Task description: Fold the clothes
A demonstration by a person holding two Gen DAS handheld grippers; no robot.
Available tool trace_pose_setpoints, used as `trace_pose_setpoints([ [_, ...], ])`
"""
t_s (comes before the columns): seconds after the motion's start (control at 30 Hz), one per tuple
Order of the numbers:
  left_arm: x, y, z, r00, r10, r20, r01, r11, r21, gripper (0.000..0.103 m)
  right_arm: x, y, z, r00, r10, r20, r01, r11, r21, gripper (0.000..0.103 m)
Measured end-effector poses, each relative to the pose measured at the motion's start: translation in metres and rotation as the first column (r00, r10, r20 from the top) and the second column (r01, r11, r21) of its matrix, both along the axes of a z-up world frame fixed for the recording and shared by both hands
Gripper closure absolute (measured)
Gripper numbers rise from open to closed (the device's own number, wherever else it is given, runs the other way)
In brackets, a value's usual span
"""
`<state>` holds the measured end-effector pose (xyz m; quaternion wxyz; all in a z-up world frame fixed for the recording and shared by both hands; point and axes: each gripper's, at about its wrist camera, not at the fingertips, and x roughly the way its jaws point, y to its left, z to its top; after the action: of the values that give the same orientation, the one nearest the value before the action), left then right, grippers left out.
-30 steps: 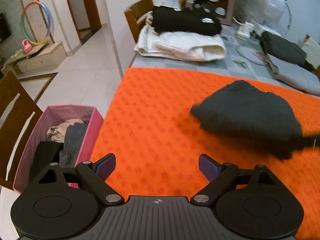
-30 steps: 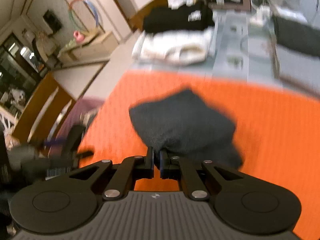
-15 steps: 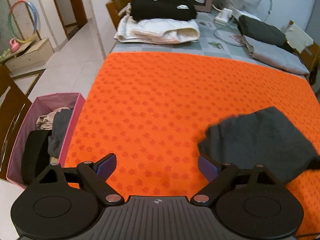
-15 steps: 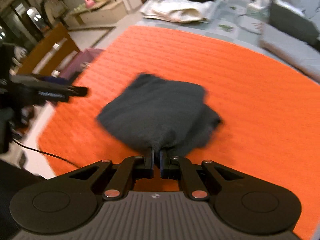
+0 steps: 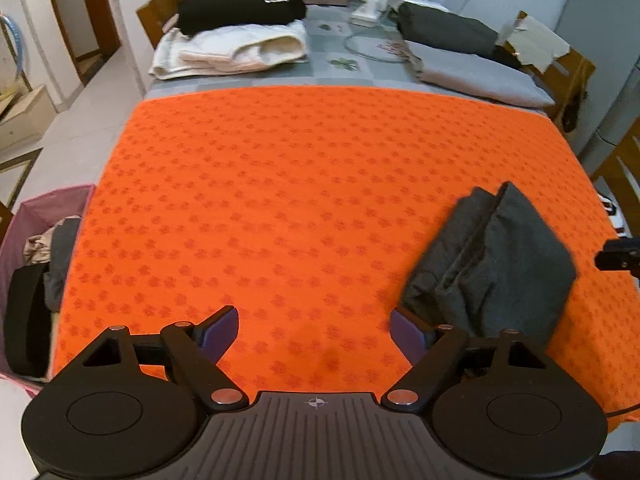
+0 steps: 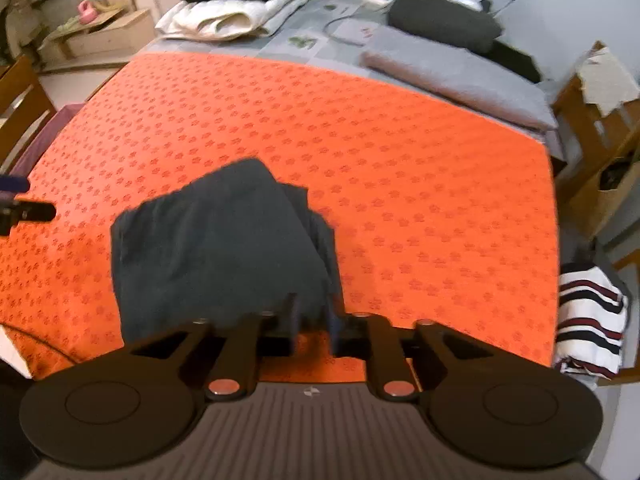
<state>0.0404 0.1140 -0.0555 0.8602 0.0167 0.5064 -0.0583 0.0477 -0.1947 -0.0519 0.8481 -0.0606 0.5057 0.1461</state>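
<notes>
A folded dark grey garment point(image 5: 492, 264) lies on the orange patterned cloth point(image 5: 300, 184) near its front right corner. In the right wrist view the garment point(image 6: 216, 248) sits just ahead of my right gripper point(image 6: 314, 320). Its jaws stand a little apart, with the garment's near edge between them and loose. My left gripper point(image 5: 314, 330) is open over bare orange cloth, left of the garment, with nothing between its fingers. The left gripper's tip point(image 6: 24, 210) shows at the left edge of the right wrist view.
A pink bin point(image 5: 24, 216) with loose clothes stands off the table's left side. At the back lie a black and white folded stack point(image 5: 236, 36) and a dark and light grey stack point(image 5: 460, 52). A striped garment point(image 6: 588, 320) rests on a chair at right.
The right gripper carried the garment across the orange cloth to the front right, set it down and opened. The left gripper drew back and stayed open.
</notes>
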Motion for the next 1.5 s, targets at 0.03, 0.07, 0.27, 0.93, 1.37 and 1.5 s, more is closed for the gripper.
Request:
trace_pose_setpoints([
  [0.03, -0.001, -0.003, -0.001, 1.0, -0.007, -0.003, 0.007, 1.0, -0.002, 0.024, -0.003, 0.001, 0.002, 1.0, -0.006, 0.01, 0.006, 1.0, 0.008, 0.066],
  [0.07, -0.003, -0.005, -0.001, 1.0, -0.013, -0.006, 0.013, 1.0, -0.004, 0.024, -0.006, 0.002, 0.003, 1.0, -0.012, 0.02, 0.012, 1.0, 0.017, 0.065],
  [0.27, -0.01, -0.02, -0.005, 0.998, -0.055, -0.021, 0.055, 0.998, -0.014, 0.034, -0.016, 0.032, -0.003, 0.999, 0.029, 0.013, -0.03, 0.996, 0.087, 0.06],
  [0.93, -0.01, -0.041, -0.012, 0.995, -0.1, -0.002, 0.1, 0.995, -0.015, 0.063, -0.024, 0.108, -0.044, 0.987, 0.162, 0.005, -0.162, 0.986, 0.045, 0.09],
  [1.37, -0.009, -0.063, -0.018, 0.986, -0.167, 0.008, 0.166, 0.977, -0.13, 0.046, -0.041, 0.047, -0.019, 0.998, -0.023, 0.056, 0.017, 0.993, 0.115, 0.099],
  [1.5, -0.004, -0.075, -0.027, 0.984, -0.18, -0.002, 0.177, 0.969, -0.17, 0.045, -0.048, 0.029, -0.018, 0.996, -0.065, 0.054, 0.058, 0.99, 0.128, 0.099],
])
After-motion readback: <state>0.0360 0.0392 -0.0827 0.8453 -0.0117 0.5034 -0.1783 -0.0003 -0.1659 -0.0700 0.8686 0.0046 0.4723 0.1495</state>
